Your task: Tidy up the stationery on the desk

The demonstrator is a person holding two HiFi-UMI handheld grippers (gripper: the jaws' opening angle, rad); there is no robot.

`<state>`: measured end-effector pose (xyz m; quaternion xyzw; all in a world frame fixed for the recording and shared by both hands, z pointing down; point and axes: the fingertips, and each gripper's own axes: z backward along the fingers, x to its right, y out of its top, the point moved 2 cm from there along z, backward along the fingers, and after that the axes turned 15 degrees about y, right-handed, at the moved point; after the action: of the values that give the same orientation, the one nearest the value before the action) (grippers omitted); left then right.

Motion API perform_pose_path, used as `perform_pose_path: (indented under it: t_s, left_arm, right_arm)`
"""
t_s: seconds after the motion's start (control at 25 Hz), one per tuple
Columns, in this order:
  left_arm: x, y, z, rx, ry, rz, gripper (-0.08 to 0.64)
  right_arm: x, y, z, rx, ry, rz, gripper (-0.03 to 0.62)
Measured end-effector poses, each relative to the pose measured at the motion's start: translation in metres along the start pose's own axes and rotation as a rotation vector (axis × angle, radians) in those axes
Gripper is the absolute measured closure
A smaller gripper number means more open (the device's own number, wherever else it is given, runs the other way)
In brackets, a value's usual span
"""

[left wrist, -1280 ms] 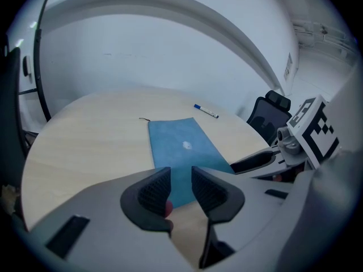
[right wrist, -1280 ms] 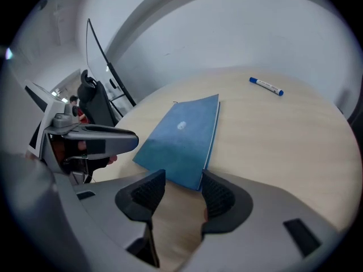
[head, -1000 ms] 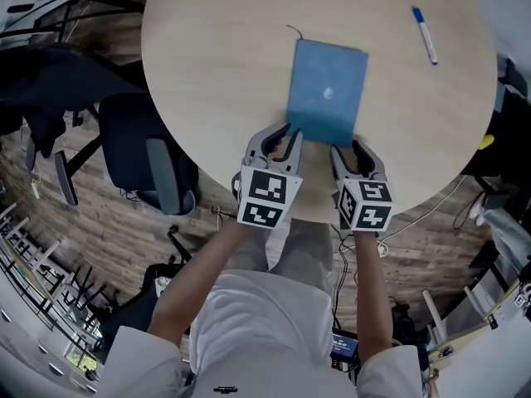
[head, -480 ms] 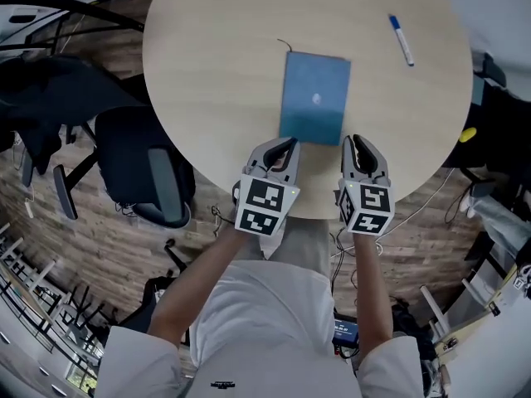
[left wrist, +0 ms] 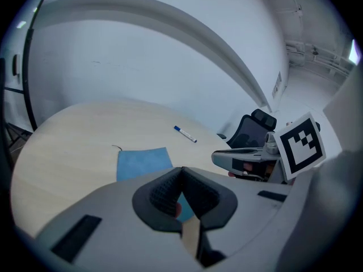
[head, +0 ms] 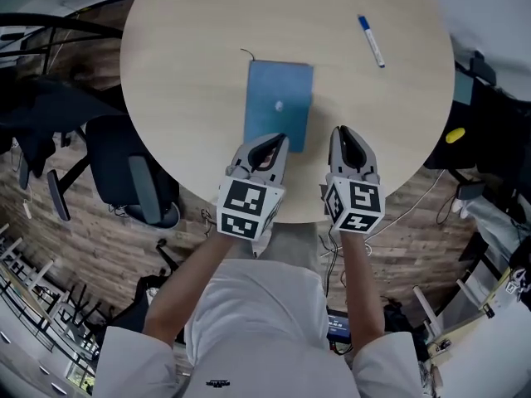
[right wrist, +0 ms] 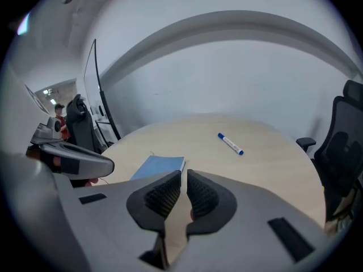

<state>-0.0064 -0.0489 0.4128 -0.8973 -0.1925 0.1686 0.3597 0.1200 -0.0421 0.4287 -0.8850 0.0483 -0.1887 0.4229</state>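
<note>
Left claw [head: 276,142] — closed — over notebook's [head: 279,98] near edge, pen [head: 371,41] well apart.

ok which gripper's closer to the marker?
Right. The right gripper is below and slightly left of the marker in the head view; the left gripper is farther left, at the near edge of the blue notebook.

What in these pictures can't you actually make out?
Pen lettering: too small in every view.
Notebook near corner: head view, left gripper covers it; contact unclear.
Pale spot on the cover: head view, too small to identify.
Notebook's near edge: left gripper view, that gripper's own body hides it.
</note>
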Motion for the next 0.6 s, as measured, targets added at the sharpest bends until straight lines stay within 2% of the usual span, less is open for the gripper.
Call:
perform_pose_path:
  t_s: [0.28,0.32,0.4,0.6]
  left_arm:
    - [0.038,0.021,-0.034,0.007,0.042,0.005,0.540]
    - [0.042,0.023,-0.041,0.006,0.046,0.011,0.540]
    - [0.050,0.026,-0.055,0.005,0.054,0.024,0.540]
    - [0.068,0.035,-0.078,0.003,0.072,0.052,0.540]
  right_arm:
    - [0.064,0.019,-0.008,0.010,0.009,0.029,0.535]
    - [0.075,0.021,-0.011,0.008,0.019,0.028,0.520]
    - [0.093,0.025,-0.020,0.006,0.050,0.018,0.449]
    - [0.130,0.037,-0.033,-0.009,0.049,0.061,0.439]
